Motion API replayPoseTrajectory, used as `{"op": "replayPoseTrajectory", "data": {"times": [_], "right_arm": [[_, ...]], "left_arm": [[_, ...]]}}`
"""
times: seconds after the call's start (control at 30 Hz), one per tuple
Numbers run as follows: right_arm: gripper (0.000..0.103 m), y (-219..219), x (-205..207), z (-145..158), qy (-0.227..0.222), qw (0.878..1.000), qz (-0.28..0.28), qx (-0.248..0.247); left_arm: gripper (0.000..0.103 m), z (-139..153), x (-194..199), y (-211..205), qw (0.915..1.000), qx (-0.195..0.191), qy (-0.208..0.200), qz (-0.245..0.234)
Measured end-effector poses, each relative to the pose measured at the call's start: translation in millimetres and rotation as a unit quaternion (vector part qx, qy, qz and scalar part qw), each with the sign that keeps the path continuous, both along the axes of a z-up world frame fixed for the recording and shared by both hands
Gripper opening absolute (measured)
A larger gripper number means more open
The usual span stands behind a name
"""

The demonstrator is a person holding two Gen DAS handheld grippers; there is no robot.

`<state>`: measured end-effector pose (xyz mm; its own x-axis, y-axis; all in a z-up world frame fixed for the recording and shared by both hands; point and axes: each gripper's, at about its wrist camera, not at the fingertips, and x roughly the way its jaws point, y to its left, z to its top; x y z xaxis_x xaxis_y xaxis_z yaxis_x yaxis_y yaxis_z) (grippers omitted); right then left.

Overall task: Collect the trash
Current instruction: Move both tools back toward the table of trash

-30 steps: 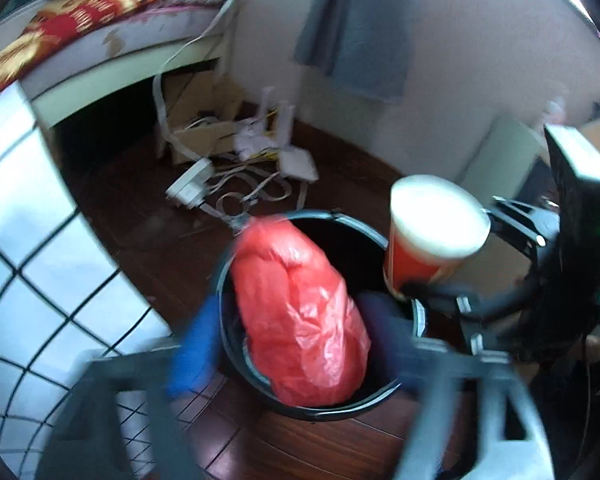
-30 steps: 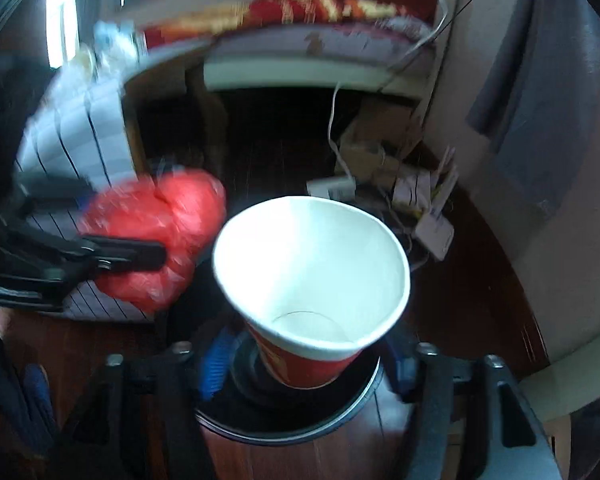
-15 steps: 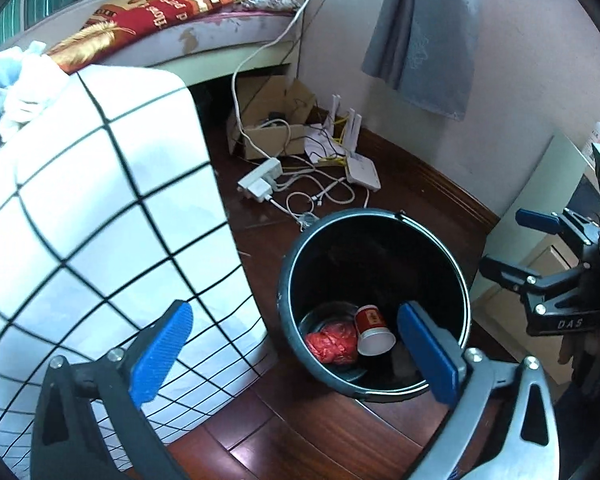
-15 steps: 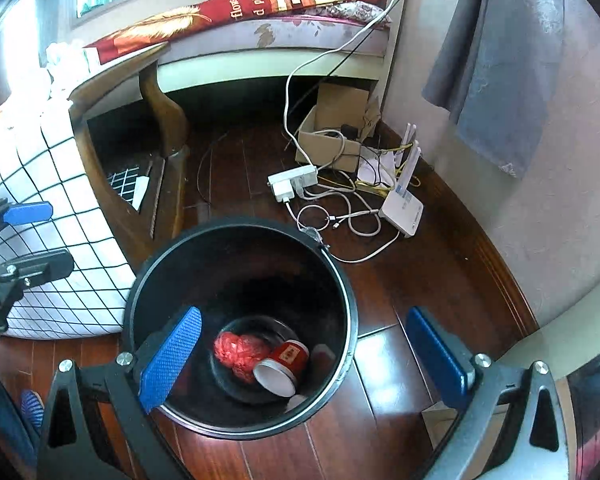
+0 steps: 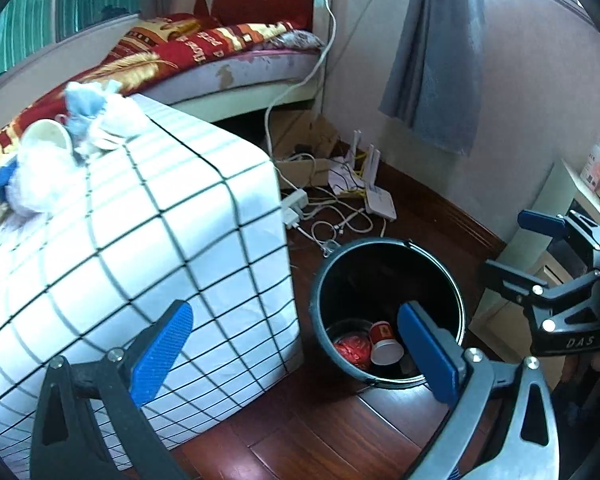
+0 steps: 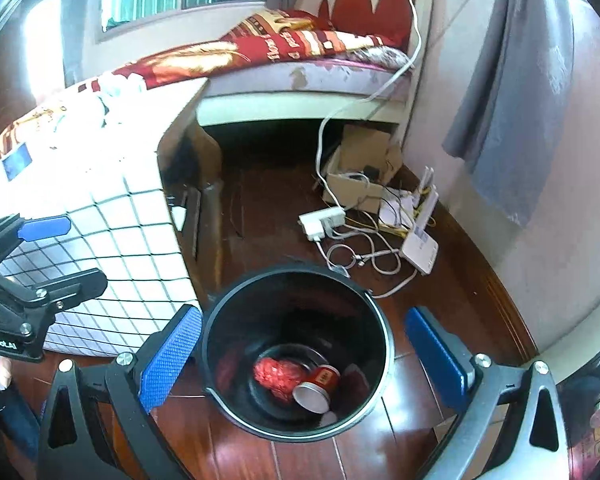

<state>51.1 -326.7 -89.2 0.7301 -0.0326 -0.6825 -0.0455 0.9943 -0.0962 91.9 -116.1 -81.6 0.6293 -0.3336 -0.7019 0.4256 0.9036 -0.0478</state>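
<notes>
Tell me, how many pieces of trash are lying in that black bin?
2: a crumpled red plastic bag at the bottom of the black bin, and a red paper cup on its side touching it. More may be hidden.

Black-framed gripper (image 6: 300,356) – blue-padded jaws

The left gripper (image 5: 296,352) has its blue pads wide apart and nothing is between them. Below it stands a black bucket (image 5: 384,248) on a dark wooden floor (image 5: 324,432). At the bottom of the bucket lie a crumpled red plastic bag (image 5: 354,354) and a red paper cup (image 5: 385,342), on its side, touching each other. Left of the bucket is a table with a white checked cloth (image 5: 140,248). The right gripper (image 5: 516,242) is at the right edge, also spread and empty.
</notes>
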Motion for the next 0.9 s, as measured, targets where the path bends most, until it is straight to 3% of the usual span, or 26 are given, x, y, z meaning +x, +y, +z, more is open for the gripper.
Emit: {"op": "replayPoseTrajectory", "data": {"times": [0.53, 0.9], "right_arm": [[0.103, 66, -3, 44, -0.043, 0.998, 0.038, 0.003], [0.103, 136, 20, 60, -0.052, 0.994, 0.086, -0.033]], "left_arm": [[0.103, 40, -24, 80, 0.9952, -0.049, -0.032, 0.079], [0.103, 47, -31, 147, 0.9838, -0.026, -0.060, 0.167]]}}
